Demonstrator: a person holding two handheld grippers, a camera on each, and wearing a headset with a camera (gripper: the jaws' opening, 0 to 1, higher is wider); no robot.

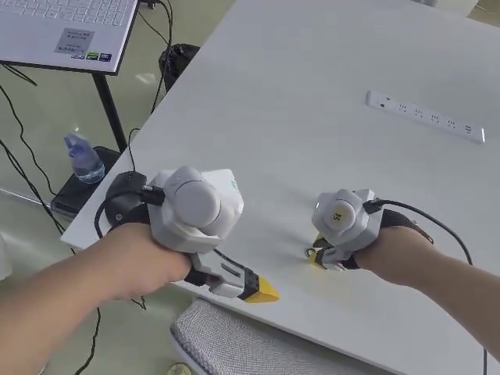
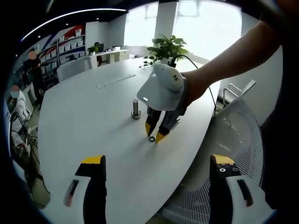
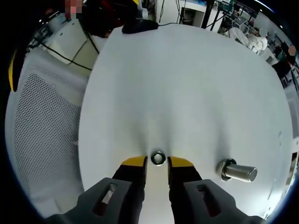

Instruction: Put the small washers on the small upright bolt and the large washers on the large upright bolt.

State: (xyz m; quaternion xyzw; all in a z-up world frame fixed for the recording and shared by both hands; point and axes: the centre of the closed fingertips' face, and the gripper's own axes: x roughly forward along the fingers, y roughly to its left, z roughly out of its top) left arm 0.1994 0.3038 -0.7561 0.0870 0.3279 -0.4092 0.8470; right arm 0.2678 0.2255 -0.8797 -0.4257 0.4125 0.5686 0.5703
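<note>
My right gripper (image 3: 157,164) points down at the white table (image 1: 312,117), and its yellow tips stand narrowly apart around a small metal washer (image 3: 158,157) lying flat. From the left gripper view, the right gripper (image 2: 154,134) straddles that washer (image 2: 152,138), and an upright bolt (image 2: 136,109) stands just behind it. The same bolt (image 3: 239,171) shows to the right of the jaws, with a ring at its base. My left gripper (image 2: 157,161) is open and empty, its jaws wide apart, hovering at the table's near edge (image 1: 262,293). The right gripper (image 1: 316,256) is low near the front edge.
A white power strip (image 1: 426,117) lies far back on the table. A mesh chair (image 1: 234,344) is tucked under the near edge. Left of the table stand a laptop (image 1: 66,31) on a stand, cables and a water bottle (image 1: 82,156). A plant (image 2: 166,49) stands beyond.
</note>
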